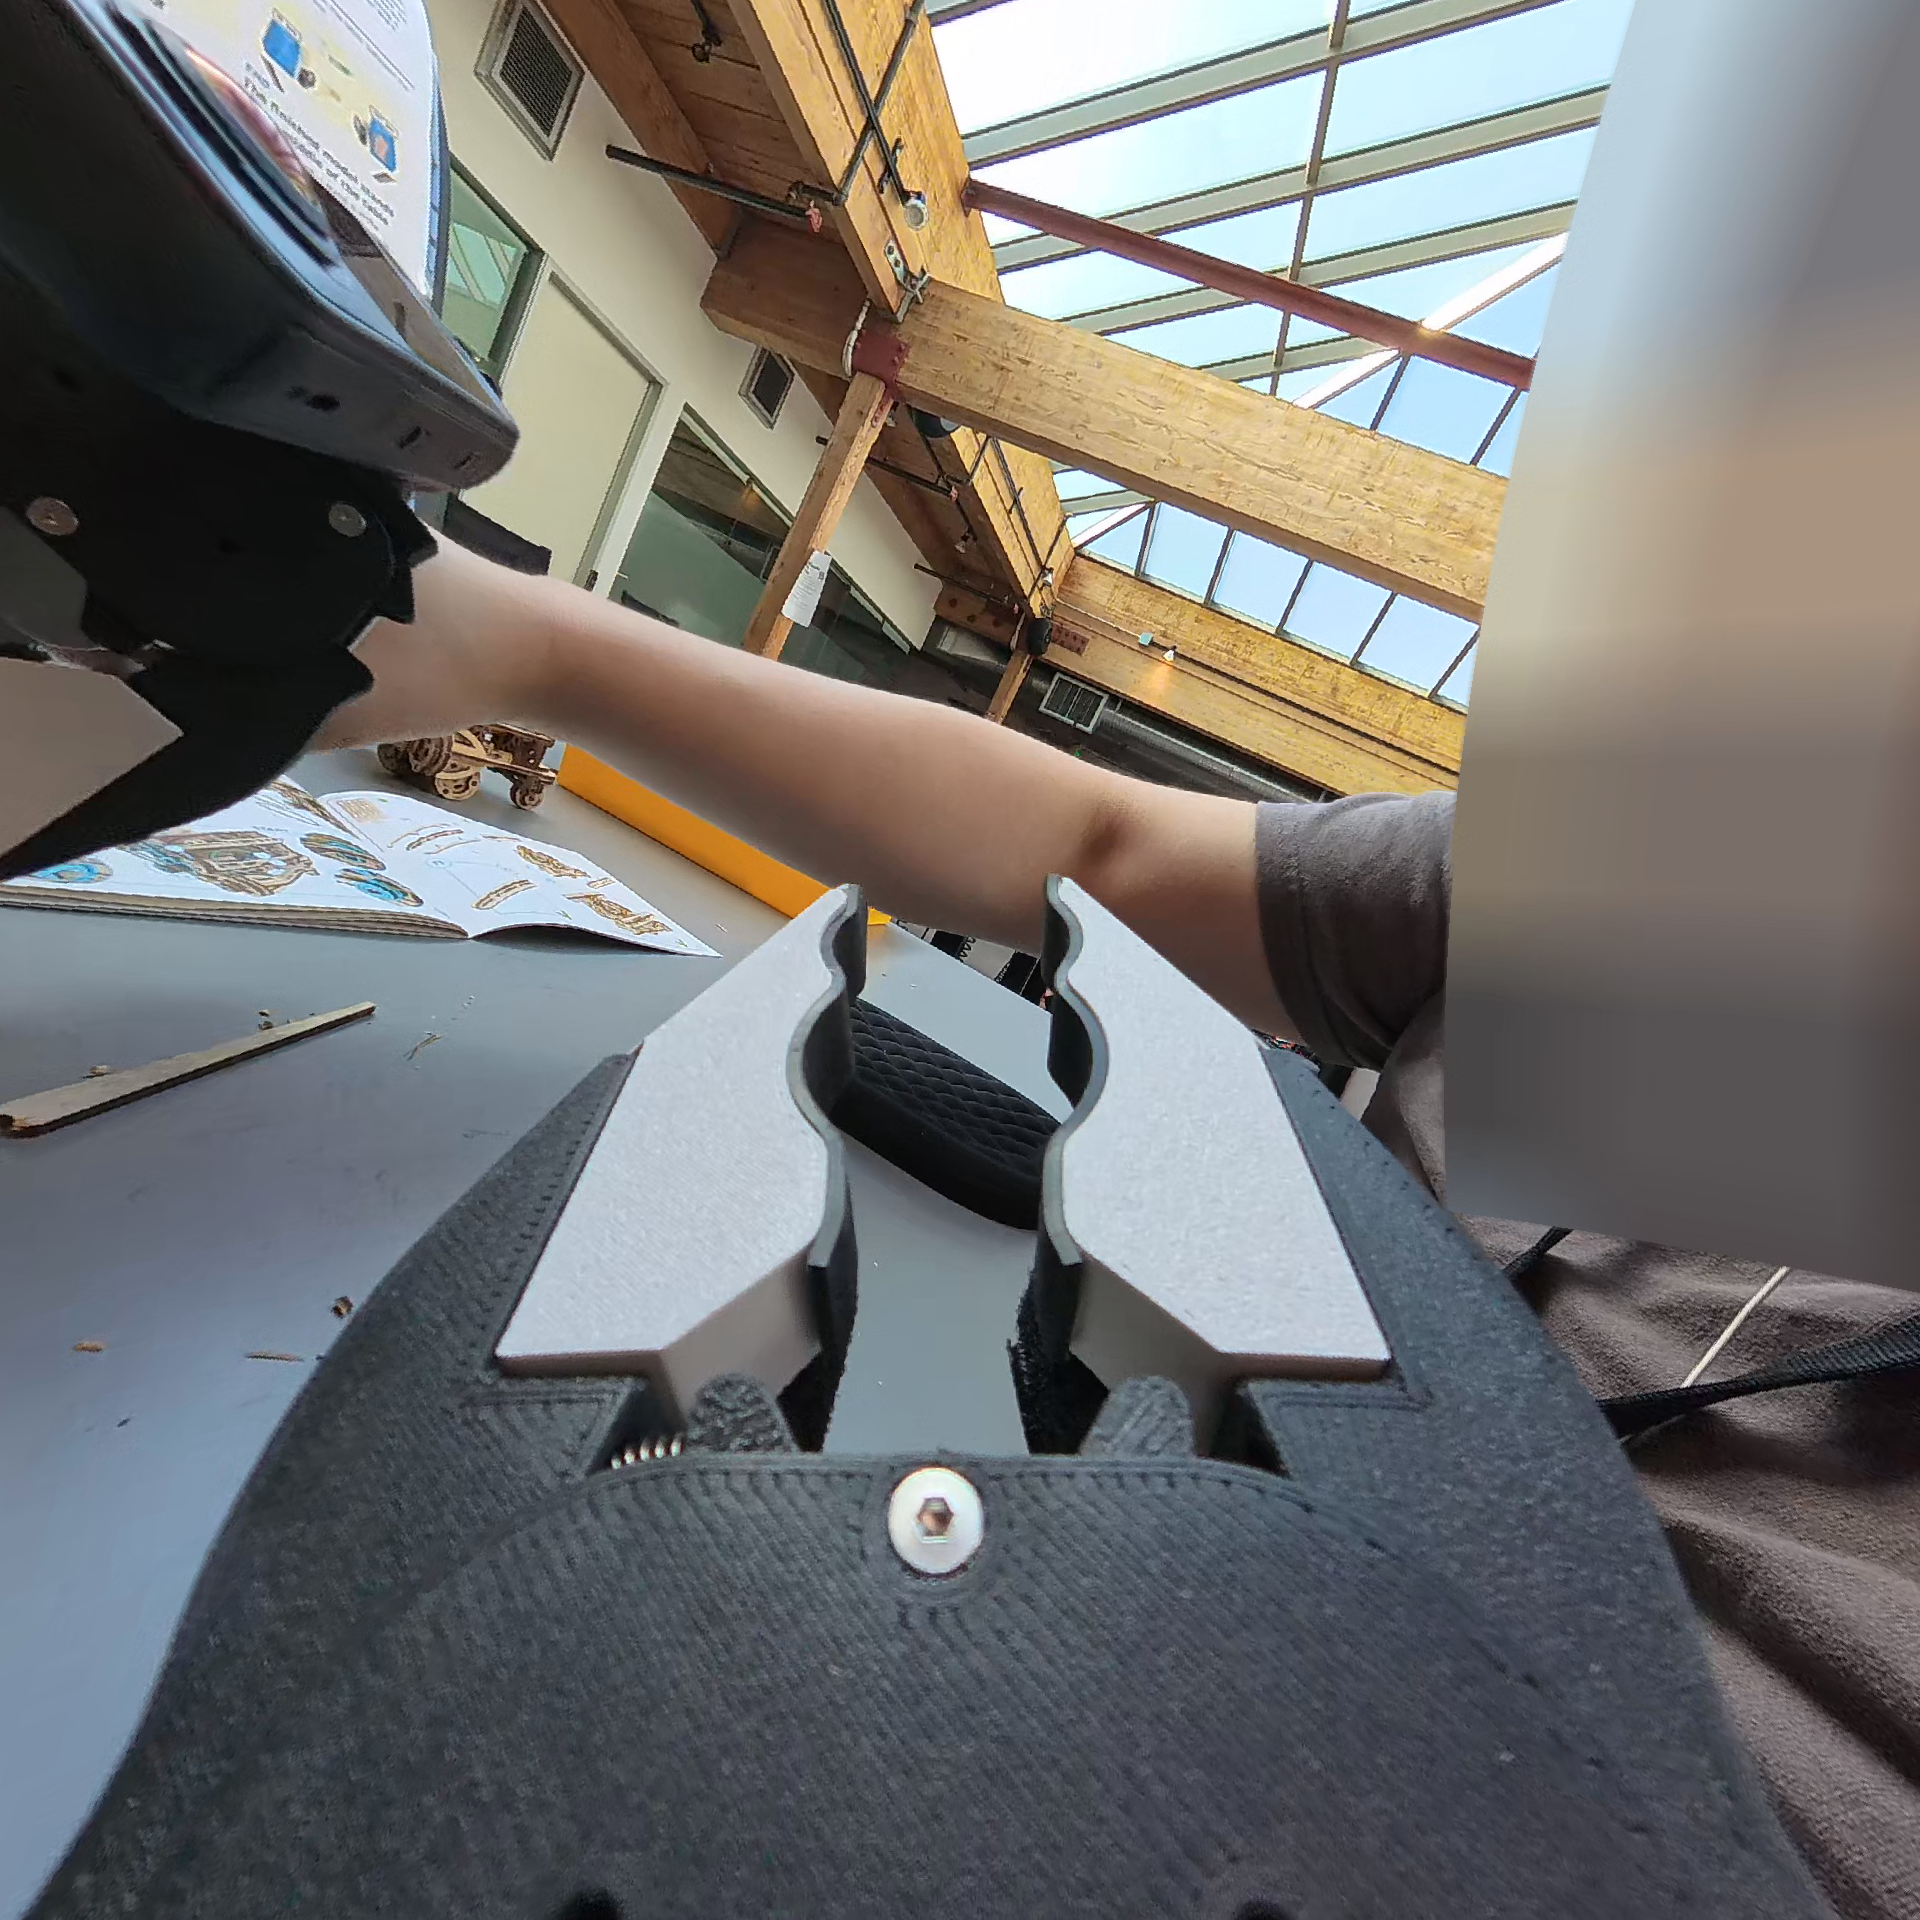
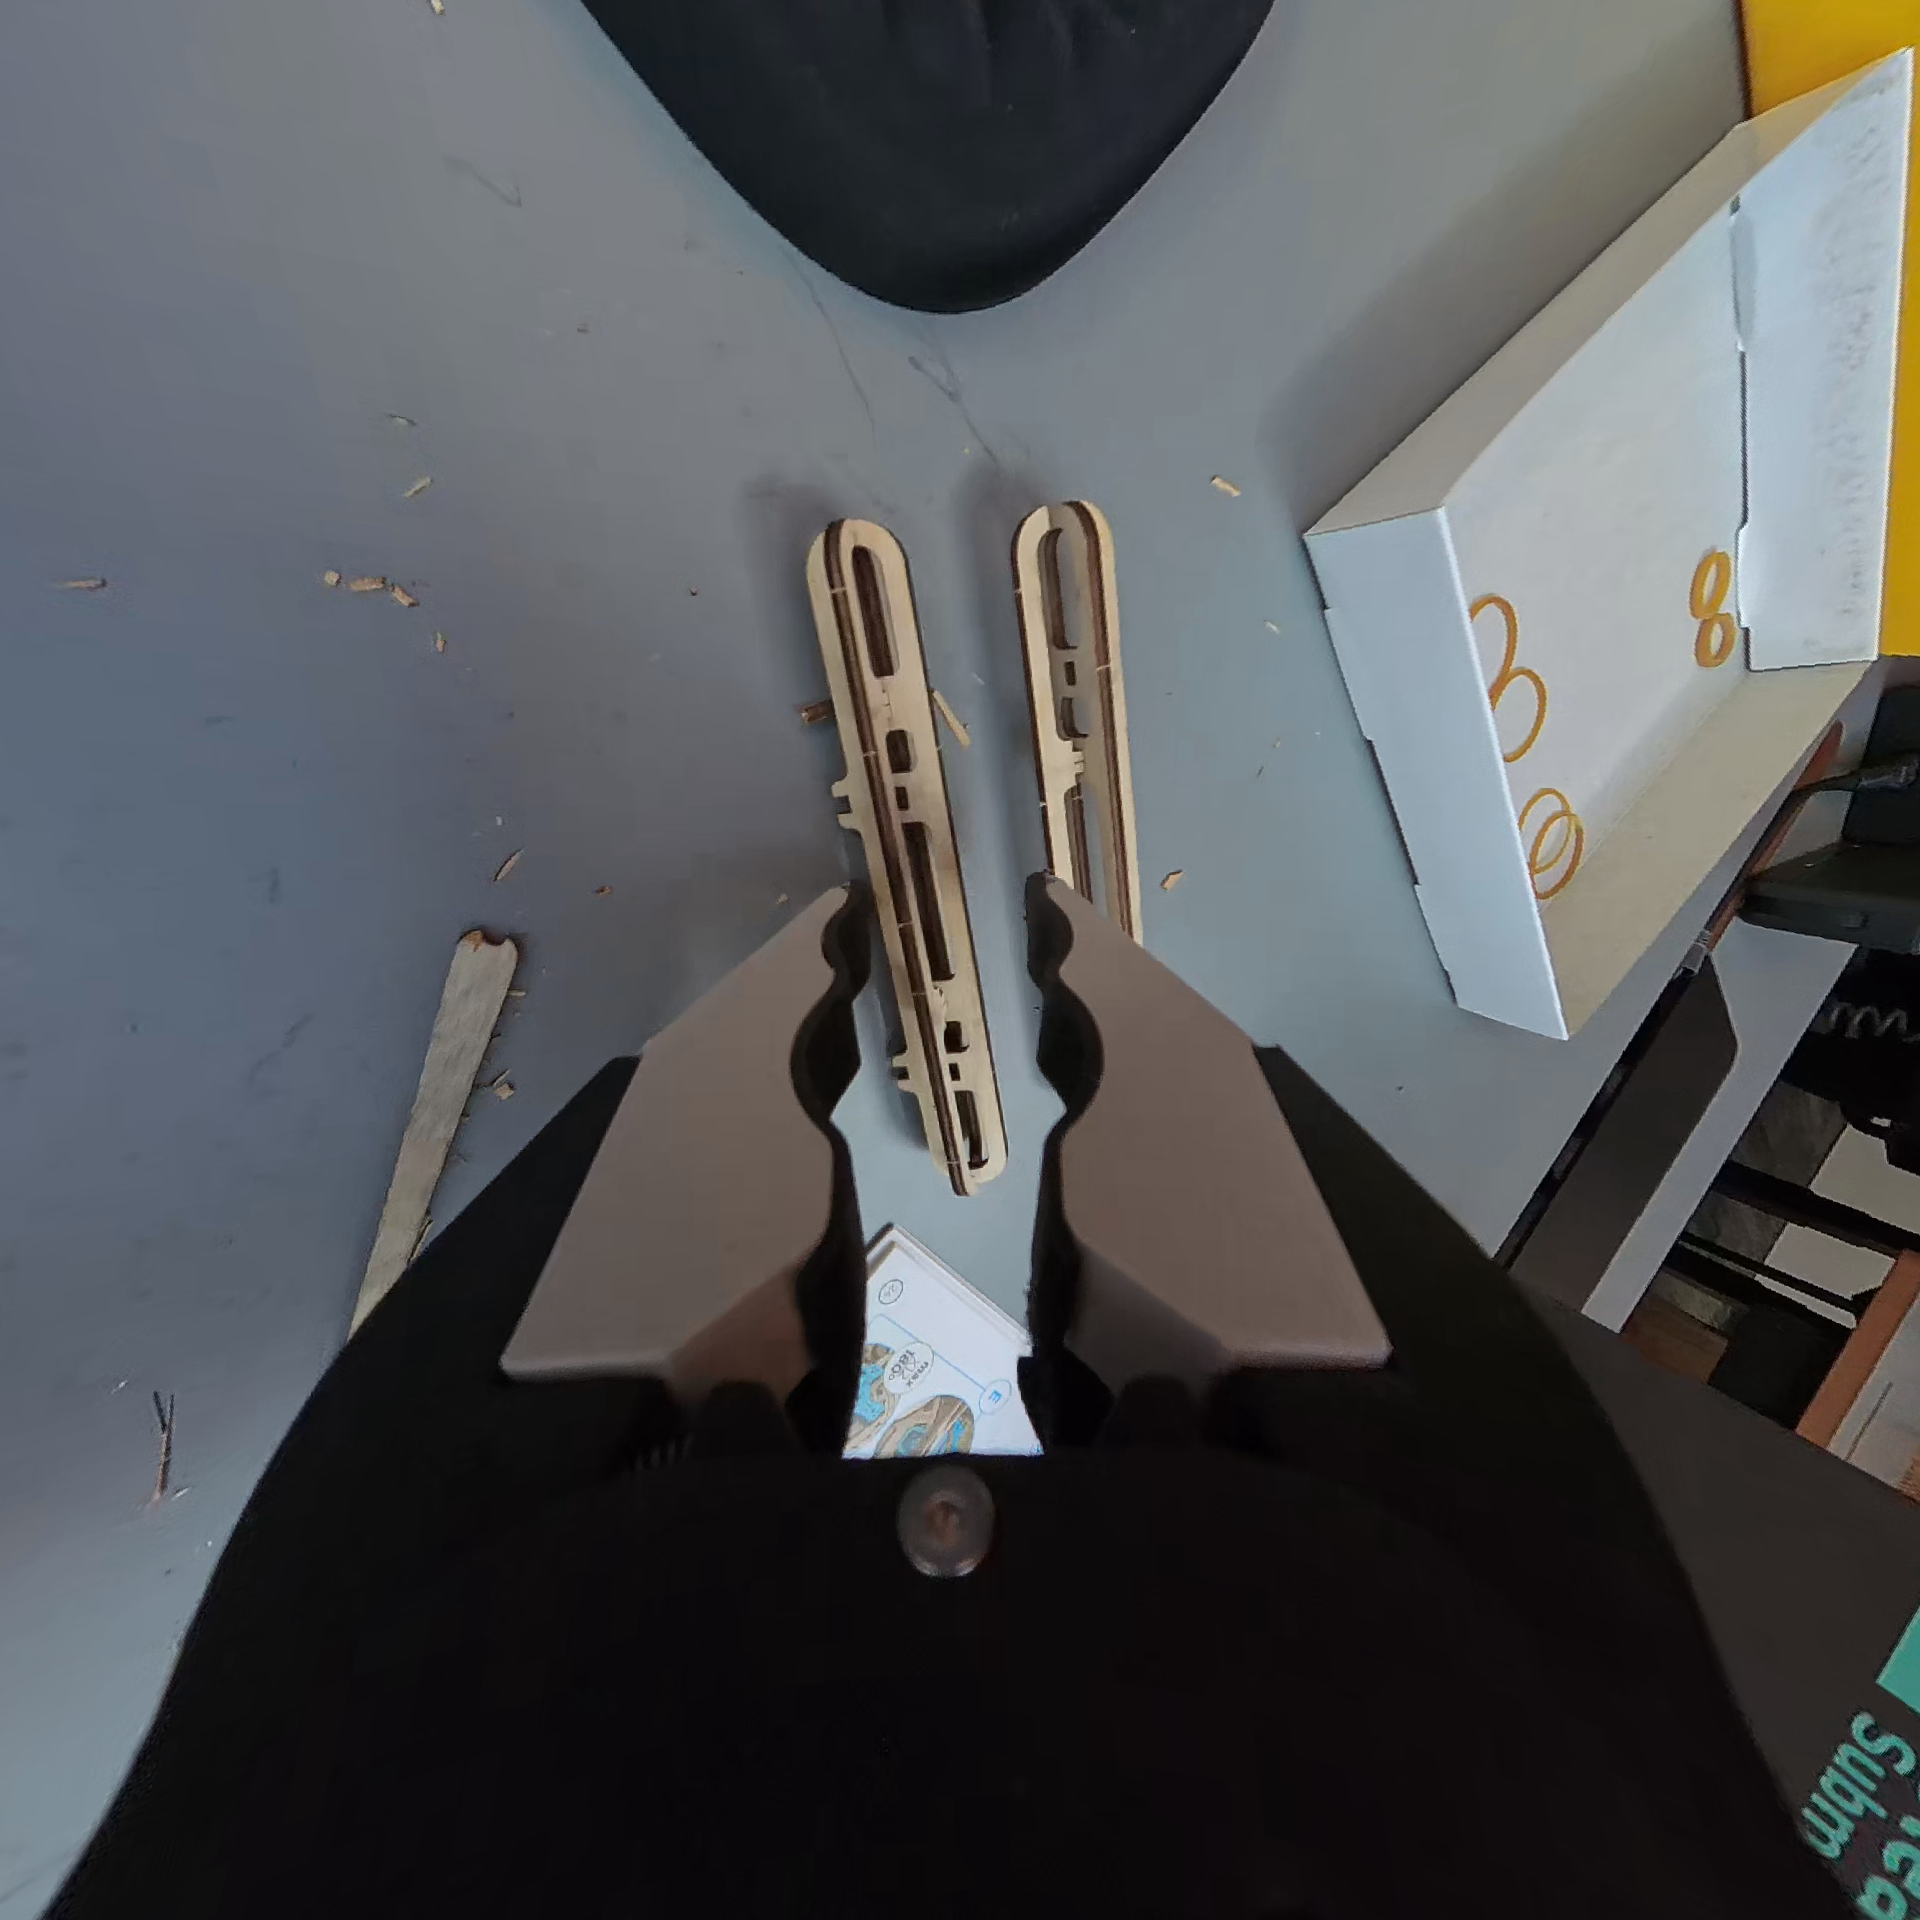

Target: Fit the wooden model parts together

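Observation:
Two long slotted wooden model parts lie side by side on the grey table in the right wrist view: the left part and the right part. My right gripper hovers above them, open and empty, its tips over their near halves. My left gripper is open and empty, low over the table and tilted upward toward the ceiling. The other gripper's black body shows at the upper left of the left wrist view, held by a person's bare arm.
An open instruction booklet and a small assembled wooden model lie on the table. A wooden strip, also in the right wrist view, lies nearby. A white box lid holds yellow rubber bands. A black pad lies beyond the parts. My hands' fingertips stand some 25 centimeters from each other.

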Tool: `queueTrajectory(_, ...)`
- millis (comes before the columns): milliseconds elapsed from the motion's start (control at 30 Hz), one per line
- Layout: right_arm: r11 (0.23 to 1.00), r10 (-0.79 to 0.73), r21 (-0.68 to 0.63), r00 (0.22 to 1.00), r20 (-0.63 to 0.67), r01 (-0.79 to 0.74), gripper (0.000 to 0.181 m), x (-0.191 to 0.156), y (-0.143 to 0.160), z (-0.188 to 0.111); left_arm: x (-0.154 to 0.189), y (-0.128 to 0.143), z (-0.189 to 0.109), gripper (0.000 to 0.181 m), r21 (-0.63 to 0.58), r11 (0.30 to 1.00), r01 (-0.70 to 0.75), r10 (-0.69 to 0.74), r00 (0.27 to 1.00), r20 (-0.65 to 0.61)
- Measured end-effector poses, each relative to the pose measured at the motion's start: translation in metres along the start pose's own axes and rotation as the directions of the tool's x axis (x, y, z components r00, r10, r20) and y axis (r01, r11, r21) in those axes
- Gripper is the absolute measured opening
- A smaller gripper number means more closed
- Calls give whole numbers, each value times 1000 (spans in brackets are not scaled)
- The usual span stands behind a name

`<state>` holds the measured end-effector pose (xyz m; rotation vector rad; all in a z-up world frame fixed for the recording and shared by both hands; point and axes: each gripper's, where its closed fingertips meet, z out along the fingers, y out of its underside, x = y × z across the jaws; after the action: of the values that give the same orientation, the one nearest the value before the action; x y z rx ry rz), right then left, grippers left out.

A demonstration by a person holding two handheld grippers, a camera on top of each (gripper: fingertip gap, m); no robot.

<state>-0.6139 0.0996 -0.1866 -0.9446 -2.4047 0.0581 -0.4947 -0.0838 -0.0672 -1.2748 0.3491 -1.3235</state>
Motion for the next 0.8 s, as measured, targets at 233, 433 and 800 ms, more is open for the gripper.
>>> queueTrajectory(233,985,151,123,953,-261,-123,32,1,19,-47,0,-1,-1,30,7,1000,-7,7,1000,9)
queueTrajectory(433,816,578,336,637,-511,-471,39,-20,123,-183,-3,0,-1,30,8,1000,-24,24,999,48)
queueTrajectory(800,754,516,341,183,-837,-562,41,-155,252,-300,-21,6,36,33,-154,943,-294,322,922,216)
